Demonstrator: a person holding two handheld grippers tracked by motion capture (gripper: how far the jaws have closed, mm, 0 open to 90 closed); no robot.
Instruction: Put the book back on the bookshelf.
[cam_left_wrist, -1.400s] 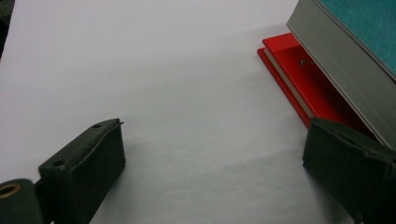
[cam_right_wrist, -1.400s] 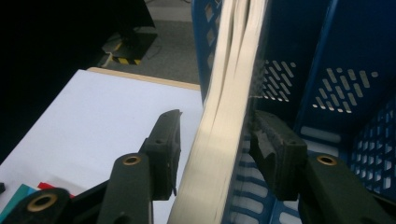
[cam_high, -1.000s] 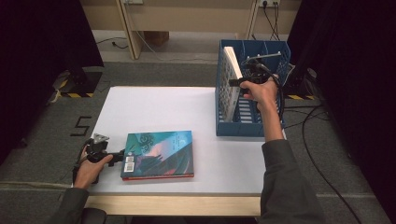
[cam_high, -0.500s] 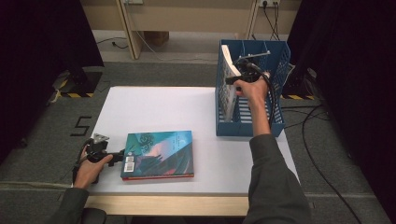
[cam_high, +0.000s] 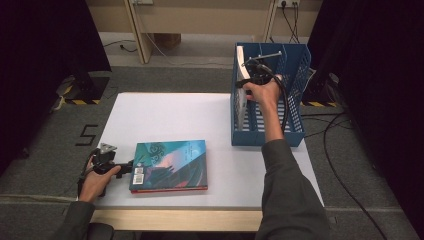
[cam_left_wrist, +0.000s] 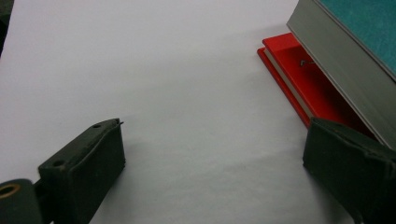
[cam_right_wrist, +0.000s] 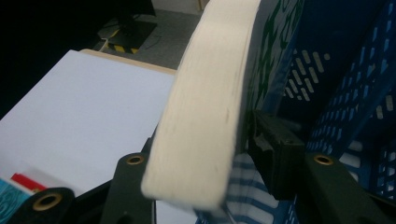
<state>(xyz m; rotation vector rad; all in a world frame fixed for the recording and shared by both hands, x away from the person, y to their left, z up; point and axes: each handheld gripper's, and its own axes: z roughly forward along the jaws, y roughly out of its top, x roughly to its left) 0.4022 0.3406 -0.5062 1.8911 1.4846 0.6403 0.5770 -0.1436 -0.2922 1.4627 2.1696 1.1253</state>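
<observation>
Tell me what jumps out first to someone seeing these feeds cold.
The blue perforated plastic file rack at the table's far right, where the right gripper clasps a thick cream-paged book standing in its leftmost slot. Next, the teal hardcover book lying flat near the front edge, the open left gripper beside it.

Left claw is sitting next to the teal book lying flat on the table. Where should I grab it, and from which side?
Take the teal book by its near short edge, coming in level from the left claw's side: it overhangs the red book below, leaving a gap for one jaw.
</observation>
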